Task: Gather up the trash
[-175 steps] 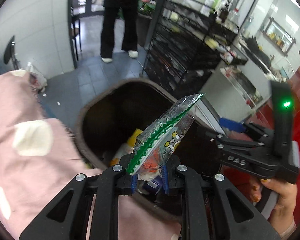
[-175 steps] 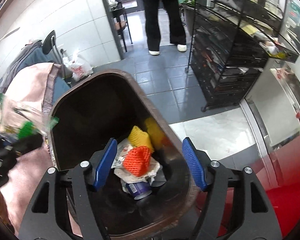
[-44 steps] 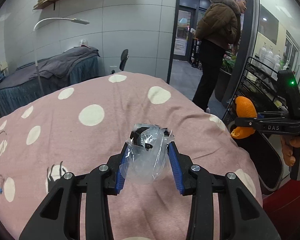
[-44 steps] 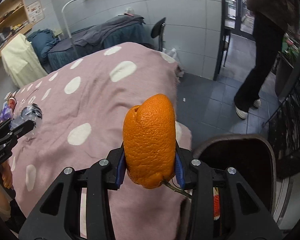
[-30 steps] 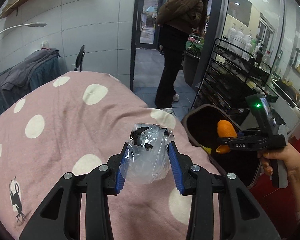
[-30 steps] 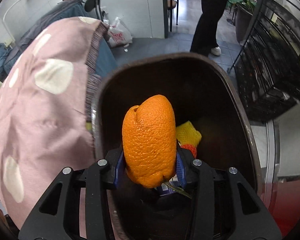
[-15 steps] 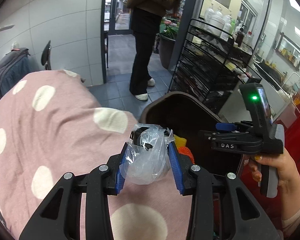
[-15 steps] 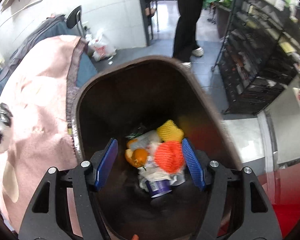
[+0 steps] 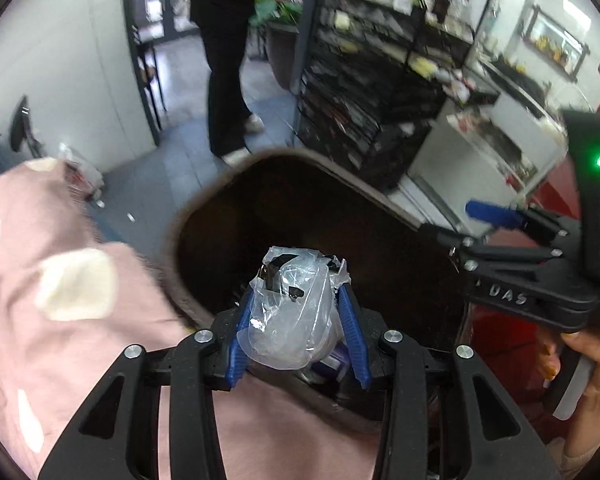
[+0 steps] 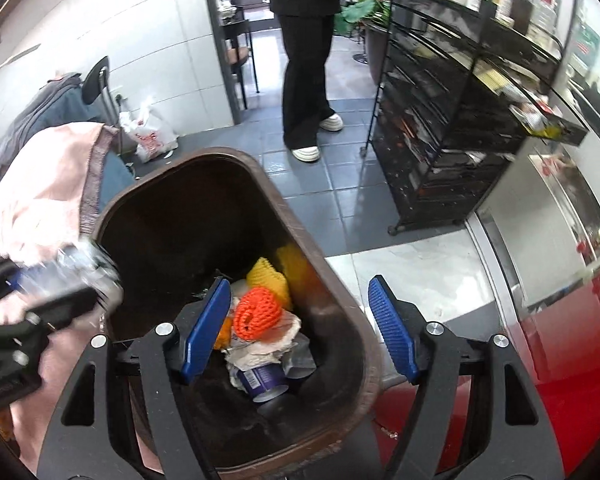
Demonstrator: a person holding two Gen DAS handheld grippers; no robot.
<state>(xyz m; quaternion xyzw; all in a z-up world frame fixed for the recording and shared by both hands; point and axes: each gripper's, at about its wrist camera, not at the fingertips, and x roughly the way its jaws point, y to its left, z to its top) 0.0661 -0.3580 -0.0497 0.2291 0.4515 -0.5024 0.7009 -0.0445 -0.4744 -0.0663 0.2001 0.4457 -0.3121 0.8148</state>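
A crumpled clear plastic bag (image 9: 292,320) sits between the blue pads of my left gripper (image 9: 298,294), which is over the near rim of the brown trash bin (image 9: 228,184); its jaws are starting to open, pads still on the bag. In the right wrist view that gripper (image 10: 72,276) shows blurred at the bin's left edge. My right gripper (image 10: 298,284) hangs over the bin's (image 10: 300,236) right side, jaws opening, nothing between them. Inside lie an orange foam net (image 10: 258,314), a yellow foam net (image 10: 266,276), a purple cup (image 10: 260,382) and an orange peel (image 10: 224,330).
A pink spotted blanket (image 9: 60,300) lies left of the bin. A person in dark trousers (image 10: 306,60) stands on the grey tiles beyond. A black wire rack (image 10: 440,120) is at the right, a red surface (image 10: 560,360) lower right, a white bag (image 10: 150,136) on the floor.
The right gripper opened and the orange peel dropped into the bin. The left gripper carried the plastic bag from over the blanket to over the bin's near rim.
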